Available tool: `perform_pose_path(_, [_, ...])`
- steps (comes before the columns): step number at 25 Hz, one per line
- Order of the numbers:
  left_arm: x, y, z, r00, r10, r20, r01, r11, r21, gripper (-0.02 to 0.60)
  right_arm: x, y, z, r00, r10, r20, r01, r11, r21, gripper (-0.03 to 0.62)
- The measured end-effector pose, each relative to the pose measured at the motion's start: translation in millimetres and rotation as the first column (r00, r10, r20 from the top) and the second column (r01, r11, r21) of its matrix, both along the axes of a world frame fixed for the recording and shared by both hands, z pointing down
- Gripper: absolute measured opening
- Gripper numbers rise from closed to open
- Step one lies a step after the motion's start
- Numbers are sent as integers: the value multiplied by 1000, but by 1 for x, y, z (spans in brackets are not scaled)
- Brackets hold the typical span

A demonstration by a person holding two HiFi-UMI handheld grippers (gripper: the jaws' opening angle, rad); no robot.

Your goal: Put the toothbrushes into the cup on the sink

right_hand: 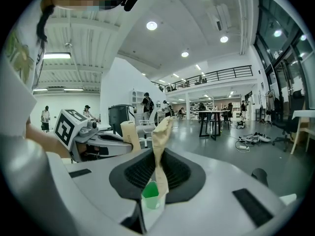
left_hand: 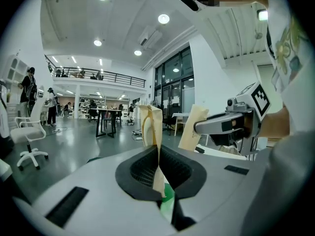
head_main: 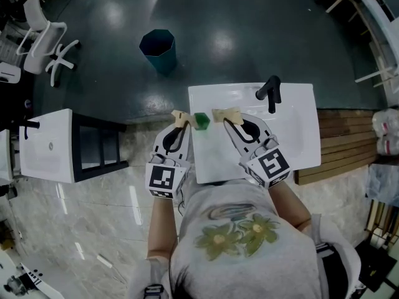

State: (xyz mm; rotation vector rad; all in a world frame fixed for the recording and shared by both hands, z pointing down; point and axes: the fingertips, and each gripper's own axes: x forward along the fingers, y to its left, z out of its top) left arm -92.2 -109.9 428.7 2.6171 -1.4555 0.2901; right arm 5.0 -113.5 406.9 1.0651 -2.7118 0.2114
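A small green cup (head_main: 201, 121) stands at the left rear of the white sink (head_main: 293, 104), which has a black faucet (head_main: 270, 92). My left gripper (head_main: 181, 118) hovers just left of the cup, its tan-taped jaws pressed together (left_hand: 150, 127) with nothing in them. My right gripper (head_main: 226, 115) sits just right of the cup over the sink, and its tan jaws also meet (right_hand: 161, 132). The cup shows as a green patch (right_hand: 149, 194) low under the right gripper's jaws and likewise (left_hand: 168, 200) under the left's. No toothbrush shows in any view.
On the dark floor beyond the sink stands a teal bin (head_main: 158, 50). A white office chair (head_main: 47, 42) is at the far left. A second white basin (head_main: 50, 145) on a black frame lies to the left. Wooden planks (head_main: 343, 142) lie right of the sink.
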Motion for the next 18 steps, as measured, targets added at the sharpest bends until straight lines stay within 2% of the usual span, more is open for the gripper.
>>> perform_pose_path(18, [6,-7,19,1000,13,20,-12,999,-35,23,1,-3,4,1000,-15,-3,15,1000,-6,67])
